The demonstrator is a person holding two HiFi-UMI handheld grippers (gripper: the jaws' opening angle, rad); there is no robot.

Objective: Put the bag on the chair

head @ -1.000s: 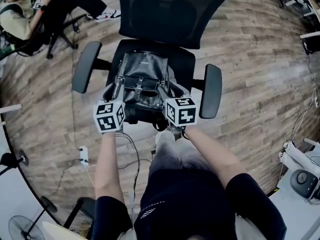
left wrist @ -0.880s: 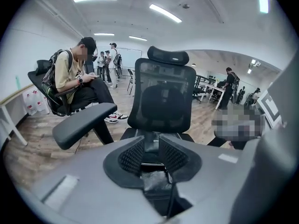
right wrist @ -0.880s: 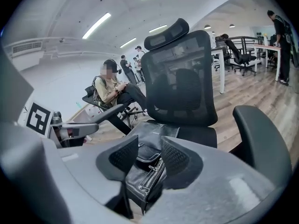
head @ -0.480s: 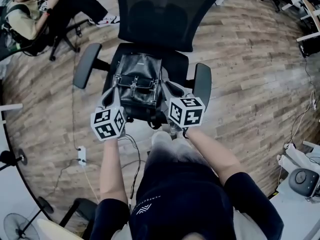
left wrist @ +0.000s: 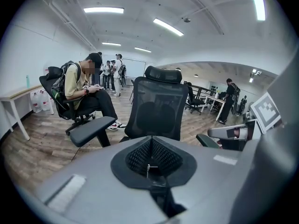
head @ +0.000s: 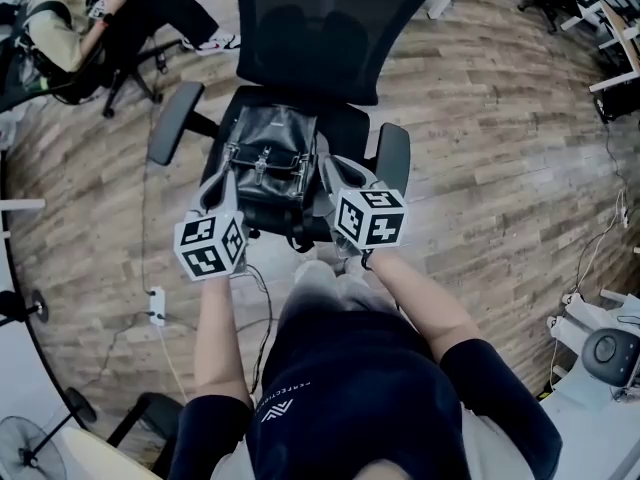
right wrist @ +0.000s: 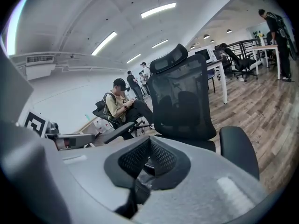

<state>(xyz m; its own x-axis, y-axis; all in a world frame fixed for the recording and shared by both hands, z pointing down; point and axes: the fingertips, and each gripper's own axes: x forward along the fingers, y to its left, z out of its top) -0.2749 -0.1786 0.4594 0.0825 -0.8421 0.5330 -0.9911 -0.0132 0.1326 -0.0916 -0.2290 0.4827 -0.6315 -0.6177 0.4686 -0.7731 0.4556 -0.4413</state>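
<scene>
Only our head view shows the bag [head: 272,163]: it rests on the seat of the chair [head: 345,128], between the armrests. The left gripper [head: 226,176] is just beside its left edge and the right gripper [head: 338,173] just beside its right edge. The gripper views look past the bag to the backrest [right wrist: 184,101] and a seated person [left wrist: 81,87]. In them we see each gripper's pads [left wrist: 138,155] clenched together, with nothing between them that we can make out.

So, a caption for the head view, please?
Black bag lies on the office chair; left gripper and right gripper, both shut, flank it.
</scene>
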